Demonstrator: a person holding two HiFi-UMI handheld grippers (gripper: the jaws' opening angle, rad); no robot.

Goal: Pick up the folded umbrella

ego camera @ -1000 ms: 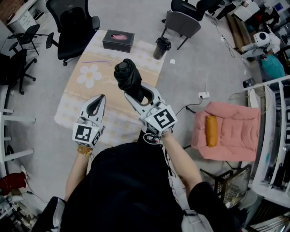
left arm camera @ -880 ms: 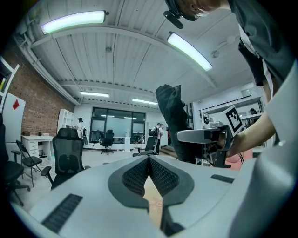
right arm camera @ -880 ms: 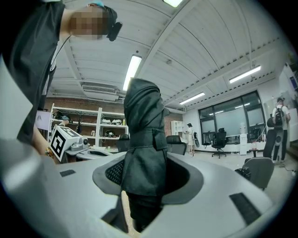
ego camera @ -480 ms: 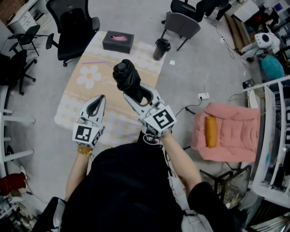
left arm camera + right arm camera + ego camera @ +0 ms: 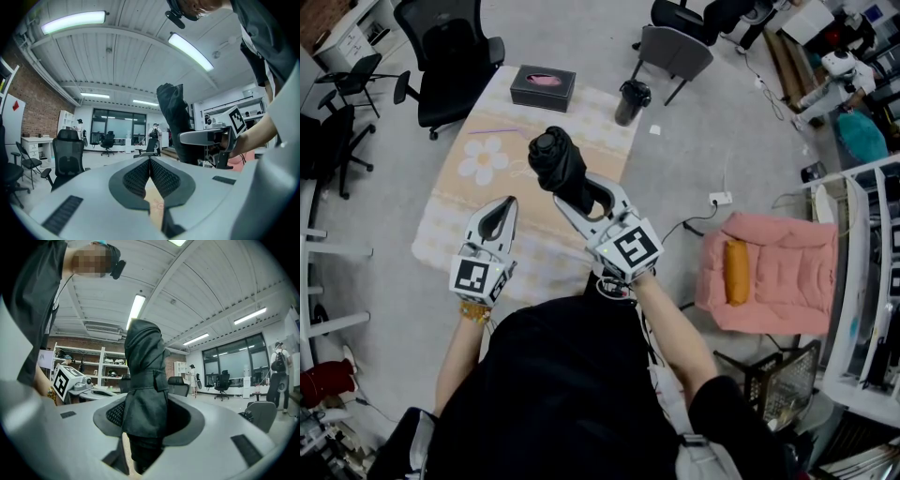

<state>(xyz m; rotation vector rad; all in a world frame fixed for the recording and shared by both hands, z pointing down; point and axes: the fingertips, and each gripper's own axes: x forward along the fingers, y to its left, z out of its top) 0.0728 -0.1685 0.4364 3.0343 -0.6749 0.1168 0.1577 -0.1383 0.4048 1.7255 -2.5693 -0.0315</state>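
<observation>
The folded black umbrella (image 5: pixel 555 164) stands upright in the air above the mat, its lower part clamped in my right gripper (image 5: pixel 581 192). In the right gripper view the umbrella (image 5: pixel 143 380) fills the gap between the jaws of my right gripper (image 5: pixel 145 420), and its strap band shows just above them. My left gripper (image 5: pixel 506 203) hovers to the left, shut and empty. In the left gripper view my left gripper (image 5: pixel 150 160) has its pads pressed together, with the umbrella (image 5: pixel 176 122) off to the right.
Below lies a beige mat (image 5: pixel 487 202) with a flower print, and a black tissue box (image 5: pixel 544 86) sits at its far end. A dark cup (image 5: pixel 632 101), a grey chair (image 5: pixel 675 49) and a black office chair (image 5: pixel 450 56) stand around it. A pink cushioned seat (image 5: pixel 773 272) is at the right.
</observation>
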